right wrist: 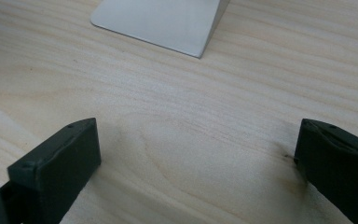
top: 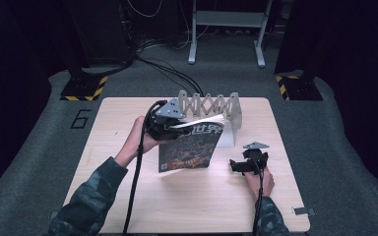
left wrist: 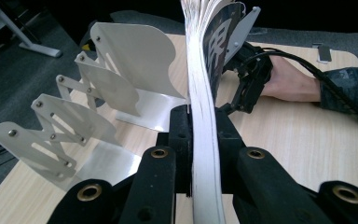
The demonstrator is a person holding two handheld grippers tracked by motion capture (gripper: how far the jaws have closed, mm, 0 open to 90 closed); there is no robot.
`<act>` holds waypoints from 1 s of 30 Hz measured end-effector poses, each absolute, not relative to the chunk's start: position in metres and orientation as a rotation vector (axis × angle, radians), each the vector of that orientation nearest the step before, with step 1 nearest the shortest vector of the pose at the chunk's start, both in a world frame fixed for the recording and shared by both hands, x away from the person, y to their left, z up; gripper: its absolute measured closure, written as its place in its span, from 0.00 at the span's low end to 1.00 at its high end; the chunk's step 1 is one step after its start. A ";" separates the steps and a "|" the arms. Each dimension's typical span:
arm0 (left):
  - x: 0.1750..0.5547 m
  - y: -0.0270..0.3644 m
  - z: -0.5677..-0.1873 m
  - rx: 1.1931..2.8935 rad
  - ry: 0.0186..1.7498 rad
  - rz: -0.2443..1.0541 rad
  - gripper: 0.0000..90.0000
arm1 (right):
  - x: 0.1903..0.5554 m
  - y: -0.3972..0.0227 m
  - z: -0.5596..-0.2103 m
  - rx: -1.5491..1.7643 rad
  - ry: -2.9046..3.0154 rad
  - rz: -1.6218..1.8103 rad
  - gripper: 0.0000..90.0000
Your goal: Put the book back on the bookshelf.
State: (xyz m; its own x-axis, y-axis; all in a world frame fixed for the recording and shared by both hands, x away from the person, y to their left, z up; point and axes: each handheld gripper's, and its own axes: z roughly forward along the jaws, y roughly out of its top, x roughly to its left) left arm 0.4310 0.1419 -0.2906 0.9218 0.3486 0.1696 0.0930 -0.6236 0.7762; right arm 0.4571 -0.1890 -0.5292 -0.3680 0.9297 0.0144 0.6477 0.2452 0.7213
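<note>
My left gripper (top: 170, 123) had its jaws clamped tight on the magazine (top: 189, 147), gripping its page edge and holding it upright above the worktop (top: 187, 201), just in front of the rack (top: 211, 105). To the right of the rack's base, my right gripper (top: 248, 162) rested low over the worktop, jaws spread wide with nothing between them.

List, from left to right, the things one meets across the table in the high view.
left gripper → magazine → right gripper. The expanding metal book rack stands behind them, so it has no clear place in this order.
</note>
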 end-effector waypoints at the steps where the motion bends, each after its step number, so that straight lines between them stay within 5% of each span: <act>1: 0.431 0.144 -0.290 2.225 0.327 0.388 0.91 | 0.457 -0.189 -0.529 1.440 2.105 0.909 0.00; 30: 0.450 0.170 -0.282 2.153 0.544 0.486 0.91 | 0.457 -0.189 -0.529 1.437 2.111 0.909 0.00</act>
State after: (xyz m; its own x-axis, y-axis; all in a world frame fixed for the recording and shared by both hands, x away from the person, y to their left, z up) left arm 0.4501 0.1695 -0.2822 0.8306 0.5361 0.1505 0.2099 -0.5518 0.8072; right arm 0.4572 -0.1894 -0.5291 -0.3719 0.9282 0.0142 0.6480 0.2486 0.7200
